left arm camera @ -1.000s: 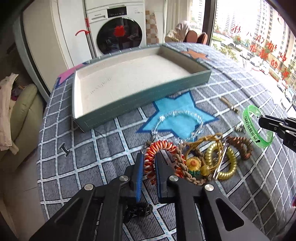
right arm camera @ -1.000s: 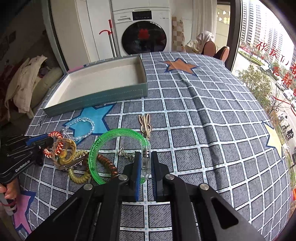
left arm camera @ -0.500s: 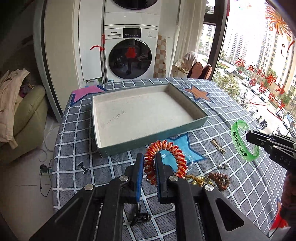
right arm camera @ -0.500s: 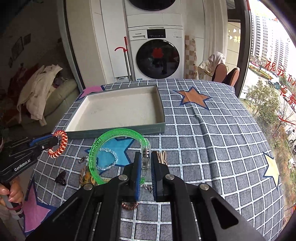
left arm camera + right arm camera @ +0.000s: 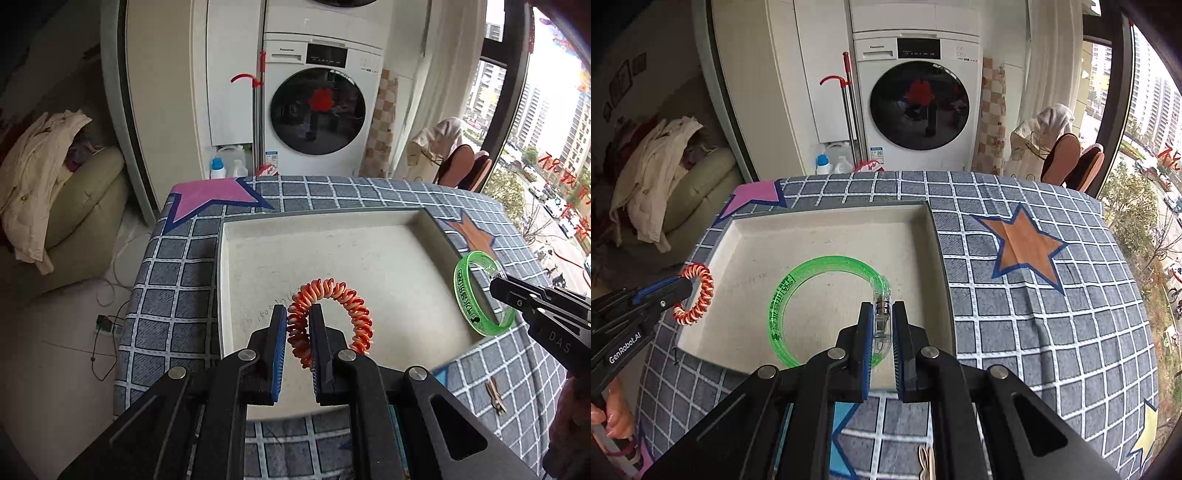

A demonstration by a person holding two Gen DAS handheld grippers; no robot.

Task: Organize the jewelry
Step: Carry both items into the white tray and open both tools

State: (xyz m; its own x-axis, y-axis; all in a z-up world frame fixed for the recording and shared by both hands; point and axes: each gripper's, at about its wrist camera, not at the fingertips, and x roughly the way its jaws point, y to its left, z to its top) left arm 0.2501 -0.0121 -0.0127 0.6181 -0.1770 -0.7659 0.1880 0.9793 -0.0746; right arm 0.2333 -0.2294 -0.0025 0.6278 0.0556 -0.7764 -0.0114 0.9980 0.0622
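Observation:
My left gripper (image 5: 298, 332) is shut on an orange-and-white spiral bracelet (image 5: 343, 295) and holds it in the air over the near part of the shallow beige tray (image 5: 332, 251). My right gripper (image 5: 883, 325) is shut on a green translucent bangle (image 5: 798, 280) at its clear clasp and holds it above the tray's (image 5: 812, 229) right half. The bangle (image 5: 466, 291) and the right gripper (image 5: 496, 286) show in the left wrist view by the tray's right wall. The spiral bracelet (image 5: 701, 291) and the left gripper (image 5: 685, 288) show in the right wrist view at the tray's left wall.
The tray sits on a table with a grey checked cloth (image 5: 1015, 314) with coloured stars. A small wooden clip (image 5: 495, 397) lies on the cloth to the right; another (image 5: 925, 463) is below the right gripper. A washing machine (image 5: 317, 103) and a sofa (image 5: 81, 206) stand beyond the table.
Both grippers have lifted their bracelets off the cloth and carried them forward over the tray. The pile of other jewelry has dropped out of view below.

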